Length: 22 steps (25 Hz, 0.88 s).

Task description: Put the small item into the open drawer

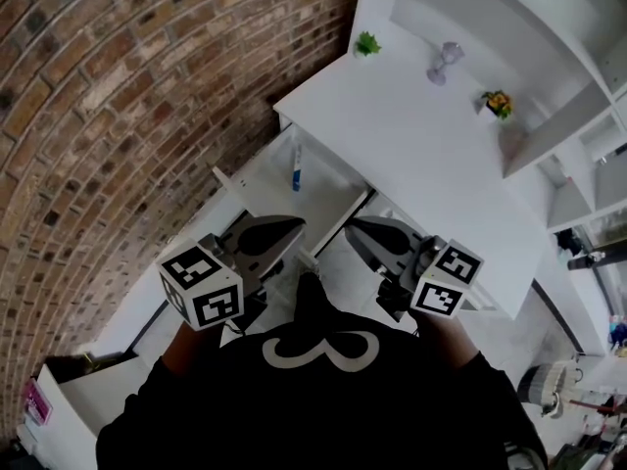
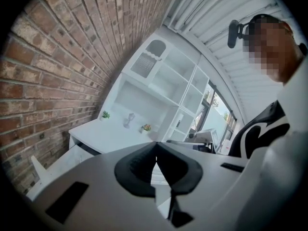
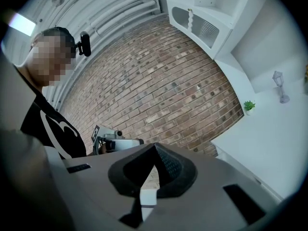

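The small item (image 1: 295, 170), a blue and white pen-like stick, lies inside the open white drawer (image 1: 257, 186) that is pulled out from the desk's left end. My left gripper (image 1: 294, 226) hovers just in front of the drawer, shut and with nothing between its pads. My right gripper (image 1: 354, 228) hangs beside it to the right, also shut and empty. In the left gripper view the left gripper (image 2: 156, 144) points level toward the desk and shelves, with the drawer's side (image 2: 53, 161) at lower left. The right gripper (image 3: 155, 146) faces the brick wall.
The white desk top (image 1: 421, 155) carries a small green plant (image 1: 367, 43), a clear glass figure (image 1: 444, 63) and a small flower pot (image 1: 498, 103). White shelving (image 1: 578, 96) stands behind it. A brick wall (image 1: 108, 116) runs along the left.
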Each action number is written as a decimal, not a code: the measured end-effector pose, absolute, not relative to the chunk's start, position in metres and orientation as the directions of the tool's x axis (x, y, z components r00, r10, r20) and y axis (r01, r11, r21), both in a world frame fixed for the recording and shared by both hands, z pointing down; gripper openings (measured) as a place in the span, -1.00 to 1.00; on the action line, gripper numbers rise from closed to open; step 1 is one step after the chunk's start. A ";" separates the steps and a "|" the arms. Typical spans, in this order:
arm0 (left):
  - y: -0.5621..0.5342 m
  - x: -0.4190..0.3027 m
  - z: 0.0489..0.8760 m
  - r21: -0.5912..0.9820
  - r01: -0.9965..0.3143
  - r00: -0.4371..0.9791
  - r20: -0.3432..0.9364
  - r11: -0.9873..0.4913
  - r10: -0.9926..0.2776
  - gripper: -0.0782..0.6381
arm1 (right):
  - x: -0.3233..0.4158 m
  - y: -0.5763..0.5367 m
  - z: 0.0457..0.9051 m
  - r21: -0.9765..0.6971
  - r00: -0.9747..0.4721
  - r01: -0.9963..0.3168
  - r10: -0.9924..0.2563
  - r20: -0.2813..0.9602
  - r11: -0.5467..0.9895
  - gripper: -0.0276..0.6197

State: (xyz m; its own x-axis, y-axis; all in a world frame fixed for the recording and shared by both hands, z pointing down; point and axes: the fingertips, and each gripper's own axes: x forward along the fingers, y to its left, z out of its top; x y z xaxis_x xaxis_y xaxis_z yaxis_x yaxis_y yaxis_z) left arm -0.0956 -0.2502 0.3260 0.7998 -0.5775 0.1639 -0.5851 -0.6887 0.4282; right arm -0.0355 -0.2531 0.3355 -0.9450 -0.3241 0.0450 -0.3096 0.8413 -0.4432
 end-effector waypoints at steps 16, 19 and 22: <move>-0.248 -0.086 0.328 0.387 -0.607 0.786 0.163 -0.694 -0.597 -0.77 | -0.030 -0.250 0.327 -0.392 -0.944 -0.317 -0.327 0.042 0.864 -0.89; -0.255 -0.086 0.326 0.388 -0.612 0.781 0.159 -0.689 -0.604 -0.77 | -0.029 -0.256 0.329 -0.390 -0.945 -0.316 -0.323 0.047 0.865 -0.89; -0.263 -0.083 0.327 0.389 -0.615 0.779 0.163 -0.686 -0.606 -0.77 | -0.026 -0.263 0.330 -0.388 -0.944 -0.319 -0.326 0.049 0.865 -0.89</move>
